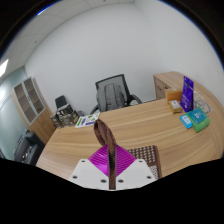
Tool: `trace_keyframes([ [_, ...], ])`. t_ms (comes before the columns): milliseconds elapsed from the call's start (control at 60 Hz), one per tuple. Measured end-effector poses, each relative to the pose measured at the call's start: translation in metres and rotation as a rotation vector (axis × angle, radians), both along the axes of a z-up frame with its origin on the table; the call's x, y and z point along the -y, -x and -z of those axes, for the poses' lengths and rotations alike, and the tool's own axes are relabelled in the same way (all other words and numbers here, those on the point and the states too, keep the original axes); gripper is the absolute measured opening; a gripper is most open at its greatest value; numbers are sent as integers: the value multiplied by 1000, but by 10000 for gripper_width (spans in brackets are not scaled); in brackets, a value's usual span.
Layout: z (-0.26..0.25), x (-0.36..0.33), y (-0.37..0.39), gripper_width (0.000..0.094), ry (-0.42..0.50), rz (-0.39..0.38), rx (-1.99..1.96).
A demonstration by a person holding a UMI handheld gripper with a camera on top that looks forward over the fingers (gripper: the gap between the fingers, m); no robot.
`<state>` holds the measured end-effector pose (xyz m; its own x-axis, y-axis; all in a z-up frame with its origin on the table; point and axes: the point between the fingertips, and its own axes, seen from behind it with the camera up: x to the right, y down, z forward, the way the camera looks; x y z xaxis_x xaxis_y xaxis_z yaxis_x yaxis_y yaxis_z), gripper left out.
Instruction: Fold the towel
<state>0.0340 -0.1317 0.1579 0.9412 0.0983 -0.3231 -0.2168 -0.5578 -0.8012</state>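
My gripper (110, 162) is shut on a brown towel (104, 135). A thin fold of the towel stands upright between the two magenta pads (97, 160) and rises above the fingertips over the wooden table (150, 128). A brown checked part of cloth (146, 153) lies on the table just to the right of the fingers; it looks like the same towel. Where the towel goes below the pads is hidden.
A black office chair (115, 93) stands behind the table. A purple box (187, 90) and teal boxes (197, 119) sit at the table's right end. Papers (88, 120) lie at its far left. A cabinet (30, 100) stands by the left wall.
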Motion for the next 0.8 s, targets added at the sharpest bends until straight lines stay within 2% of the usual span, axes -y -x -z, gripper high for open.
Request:
trace_keyframes([
  [150, 65, -7, -57, 65, 119, 81, 50],
  [217, 91, -6, -78, 132, 149, 84, 85],
  [283, 101, -5, -90, 293, 167, 87, 121],
  [400, 109, 1, -123, 725, 186, 119, 186],
  [467, 100, 8, -128, 849, 188, 139, 191],
  [800, -2, 88, -79, 856, 97, 153, 318],
])
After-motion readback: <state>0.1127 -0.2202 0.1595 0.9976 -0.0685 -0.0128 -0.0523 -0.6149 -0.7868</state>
